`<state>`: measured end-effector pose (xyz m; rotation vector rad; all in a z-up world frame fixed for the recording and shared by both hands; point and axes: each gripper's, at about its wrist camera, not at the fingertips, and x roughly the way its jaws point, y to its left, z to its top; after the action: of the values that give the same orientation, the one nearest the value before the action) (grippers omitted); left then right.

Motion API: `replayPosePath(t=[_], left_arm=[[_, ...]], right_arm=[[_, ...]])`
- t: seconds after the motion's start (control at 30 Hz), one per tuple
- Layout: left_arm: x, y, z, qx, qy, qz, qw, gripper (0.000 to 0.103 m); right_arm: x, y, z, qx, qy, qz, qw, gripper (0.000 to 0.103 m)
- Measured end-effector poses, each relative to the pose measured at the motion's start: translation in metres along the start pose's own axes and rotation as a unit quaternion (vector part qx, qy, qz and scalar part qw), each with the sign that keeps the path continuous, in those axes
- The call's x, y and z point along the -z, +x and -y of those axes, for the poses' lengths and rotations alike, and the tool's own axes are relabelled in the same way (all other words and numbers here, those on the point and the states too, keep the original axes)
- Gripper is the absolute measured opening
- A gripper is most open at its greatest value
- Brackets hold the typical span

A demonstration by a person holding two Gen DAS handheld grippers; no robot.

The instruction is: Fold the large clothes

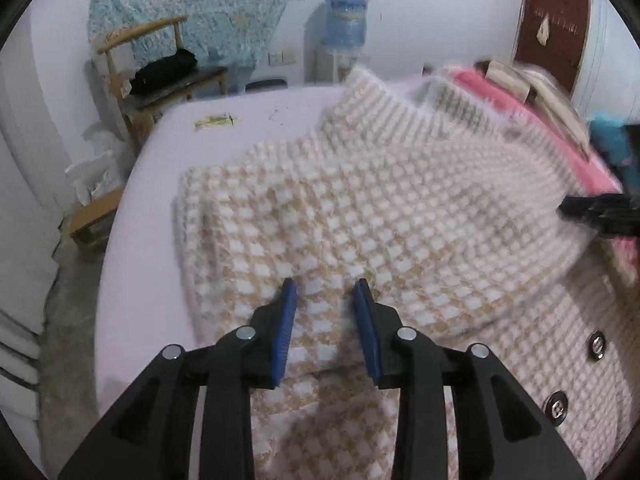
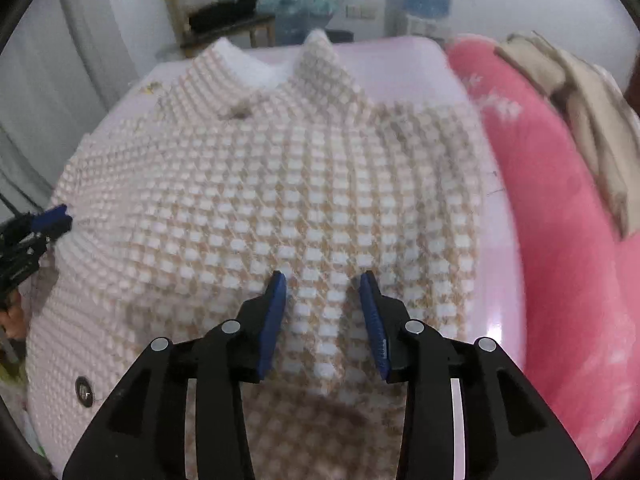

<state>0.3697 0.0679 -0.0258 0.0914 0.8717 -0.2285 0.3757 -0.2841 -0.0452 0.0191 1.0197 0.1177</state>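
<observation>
Checked knit jacket (image 1: pixel 360 208) lies spread on the pink-sheeted bed (image 1: pixel 248 120), collar at the far end, snap buttons (image 1: pixel 597 345) along the near right edge in the left wrist view. A pink blanket (image 2: pixel 560 200) is bunched to the right of it.

Left gripper (image 1: pixel 325 292): jaws apart, blue pads straddling a ridge of fabric at the near left of the jacket; nothing clamped. Right gripper (image 2: pixel 322 284): jaws likewise apart, over a raised pleat near the jacket's near right edge; not closed on it.

Pose: both grippers point toward the far end, tilted down at the cloth, side by side and well apart. Each shows at the edge of the other's view.

Step in hand, by my reading: taking hold of the near part of the jacket to fold it.

To do well:
- close each jaw on a full pinch of knit, not just surface fluff
- grip both sides at matching height so the fold line runs straight
- lift evenly; thick knit will sag between the grips
- keep clear of the blanket.
</observation>
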Motion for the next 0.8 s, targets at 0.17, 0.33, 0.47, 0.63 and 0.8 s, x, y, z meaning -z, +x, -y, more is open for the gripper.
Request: replayPosePath(t=[0.17,0.33,0.47,0.63,0.8], left_arm=[[-0.007,-0.033,0.025,0.003,0.016,0.03,0.9994,0.031],[-0.004,-0.016,0.058,0.018,0.035,-0.01,0.9992,0.05],[0.01,-0.005,0.069,-0.014,0.044,-0.018,0.9988,0.054],[0.015,-0.044,0.077,-0.032,0.041,-0.006,0.9986,0.057],[0.044,-0.114,0.08,-0.031,0.038,0.038,0.9981,0.074]], right_arm=[[-0.007,-0.03,-0.019,-0.01,0.02,0.018,1.0,0.036],[-0.005,-0.039,-0.066,-0.052,-0.008,0.04,0.998,0.047],[0.003,0.005,-0.071,-0.041,-0.001,-0.016,0.999,0.051],[0.01,-0.049,-0.08,-0.045,0.014,0.014,0.999,0.055],[0.06,-0.126,-0.093,-0.051,0.022,0.083,0.995,0.079]])
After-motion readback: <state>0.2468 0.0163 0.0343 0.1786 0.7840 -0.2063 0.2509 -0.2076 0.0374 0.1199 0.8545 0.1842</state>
